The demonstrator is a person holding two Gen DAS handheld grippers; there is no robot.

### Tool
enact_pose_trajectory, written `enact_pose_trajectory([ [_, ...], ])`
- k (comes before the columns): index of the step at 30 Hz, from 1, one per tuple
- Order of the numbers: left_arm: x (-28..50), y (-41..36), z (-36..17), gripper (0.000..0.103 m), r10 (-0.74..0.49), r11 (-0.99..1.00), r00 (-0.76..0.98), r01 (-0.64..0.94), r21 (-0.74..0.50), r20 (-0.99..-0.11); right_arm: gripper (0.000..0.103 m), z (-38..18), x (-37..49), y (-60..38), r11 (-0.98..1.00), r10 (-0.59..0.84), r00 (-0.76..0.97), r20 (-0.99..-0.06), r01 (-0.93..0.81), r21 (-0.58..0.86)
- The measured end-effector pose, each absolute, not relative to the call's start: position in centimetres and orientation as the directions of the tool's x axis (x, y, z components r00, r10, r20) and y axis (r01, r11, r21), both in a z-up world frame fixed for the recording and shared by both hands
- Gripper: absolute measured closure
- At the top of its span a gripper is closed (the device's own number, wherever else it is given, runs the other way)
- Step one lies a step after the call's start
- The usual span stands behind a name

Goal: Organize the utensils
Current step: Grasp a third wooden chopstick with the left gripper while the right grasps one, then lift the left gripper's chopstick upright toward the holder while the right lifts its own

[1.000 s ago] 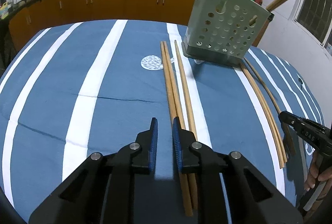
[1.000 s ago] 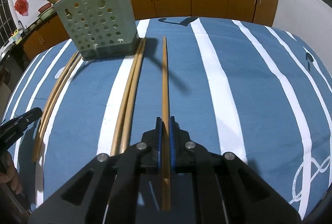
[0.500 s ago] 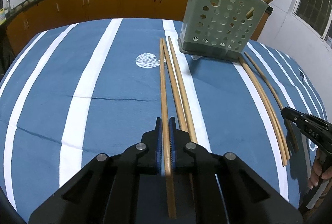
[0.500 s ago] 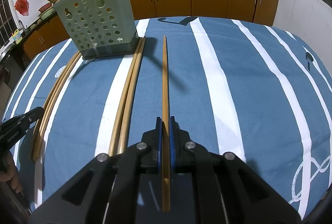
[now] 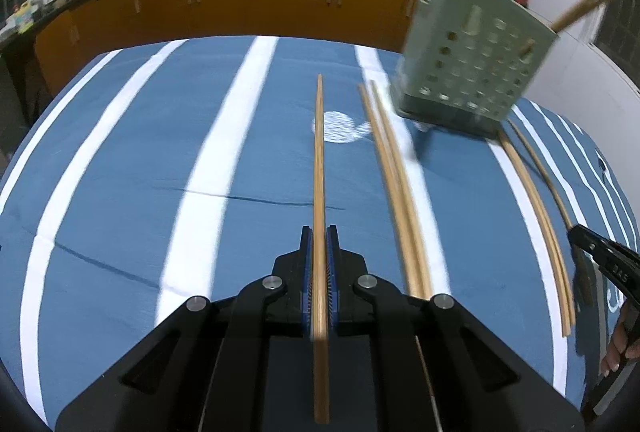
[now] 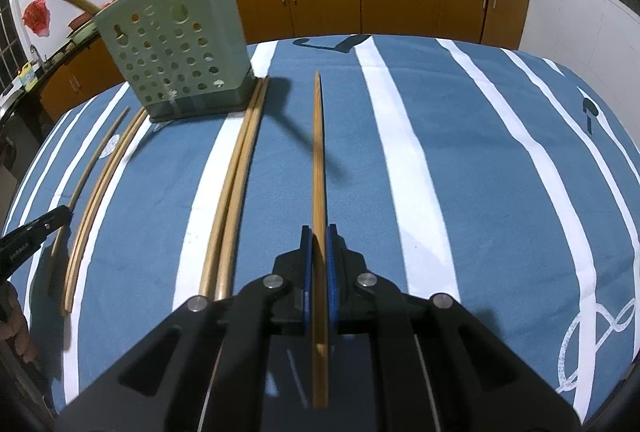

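My left gripper is shut on a long wooden chopstick that points away over the blue striped cloth. Two more chopsticks lie just right of it. A pale green perforated utensil holder stands at the far right with wooden sticks in it. My right gripper is shut on another chopstick, lifted off the cloth and casting a shadow. Left of it lie a pair of chopsticks, and the holder stands at the far left.
More chopsticks lie on the cloth's right side in the left wrist view, near the other gripper's tip. Orange kitchen cabinets with pans on the counter run behind the table. A white wall stands to the right.
My left gripper has shut on one chopstick of the left group and drawn it away from the other two, leftward and off the cloth. The right gripper stays still with its chopstick.
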State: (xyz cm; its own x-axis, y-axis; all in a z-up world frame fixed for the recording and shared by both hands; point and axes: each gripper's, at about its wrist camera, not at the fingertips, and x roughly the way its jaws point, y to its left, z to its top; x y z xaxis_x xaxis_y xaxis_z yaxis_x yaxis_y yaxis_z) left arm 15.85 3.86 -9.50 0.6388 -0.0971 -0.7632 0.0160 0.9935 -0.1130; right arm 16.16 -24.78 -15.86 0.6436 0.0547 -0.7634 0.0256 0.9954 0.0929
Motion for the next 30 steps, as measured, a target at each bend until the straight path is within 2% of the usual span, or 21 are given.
enact_pose_trajectory([
  [30, 15.05, 4.22, -9.49, 0.095, -0.101, 0.994, 0.64, 0.032, -0.105, -0.762, 0.094, -15.99, 16.01, -25.04, 0.995, 0.06, 0.648, -0.759, 0.025, 0.099],
])
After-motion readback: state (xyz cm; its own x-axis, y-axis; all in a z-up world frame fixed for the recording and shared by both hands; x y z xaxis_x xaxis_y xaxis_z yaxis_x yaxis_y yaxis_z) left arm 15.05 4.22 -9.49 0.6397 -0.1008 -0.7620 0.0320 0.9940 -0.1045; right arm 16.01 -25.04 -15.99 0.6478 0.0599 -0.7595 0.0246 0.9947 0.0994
